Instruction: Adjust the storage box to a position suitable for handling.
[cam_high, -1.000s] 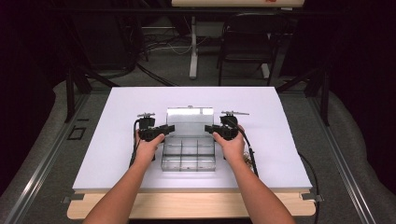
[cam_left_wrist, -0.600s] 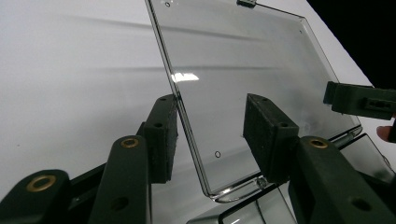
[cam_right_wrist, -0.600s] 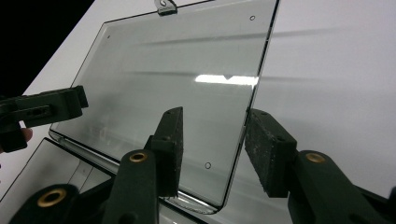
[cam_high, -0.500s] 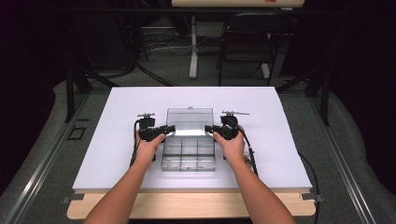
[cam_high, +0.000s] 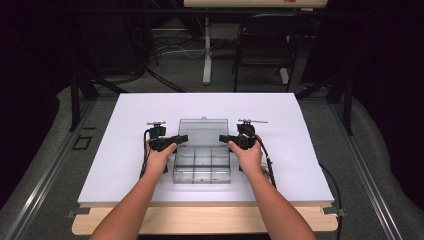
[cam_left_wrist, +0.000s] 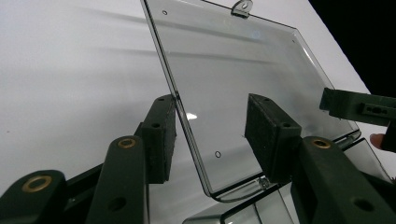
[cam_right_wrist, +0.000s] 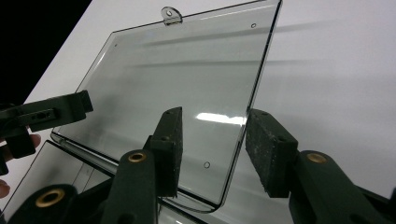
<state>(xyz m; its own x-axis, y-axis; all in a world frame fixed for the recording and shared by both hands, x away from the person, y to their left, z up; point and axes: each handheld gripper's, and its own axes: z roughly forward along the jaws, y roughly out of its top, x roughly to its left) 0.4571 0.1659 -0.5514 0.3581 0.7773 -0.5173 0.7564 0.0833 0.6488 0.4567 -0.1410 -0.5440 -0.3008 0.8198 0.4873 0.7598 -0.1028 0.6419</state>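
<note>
Lying near the front middle of the white counter (cam_high: 125, 150), a clear plastic compartment box (cam_high: 201, 165) is seen from the high view with its lid (cam_high: 202, 131) swung back on the far side, away from the person. The base is divided into small compartments, and whether anything lies in them cannot be told. The left tool (cam_high: 176, 140) is held at the lid's left edge and the right tool (cam_high: 226, 138) at its right edge, each carried in one hand with the forearms coming in from the bottom of the high view. In the left gripper view, the lid's (cam_left_wrist: 243, 88) side edge is seen running between the two black jaws of the left tool (cam_left_wrist: 210, 135); one pad lies right against the edge while the other stands clear of the clear panel, so the lid is straddled rather than clamped. The left jaws have just been opening, with the lid's edge between them. In the right gripper view, the opposite edge of the lid (cam_right_wrist: 177, 79) passes between the jaws of the right tool (cam_right_wrist: 212, 151), a gap is visible on both sides, and the jaws stand apart without pressing. A small tab (cam_right_wrist: 171, 15) is seen at the middle of the lid's far rim. Each tool is also seen in the other's view.
</note>
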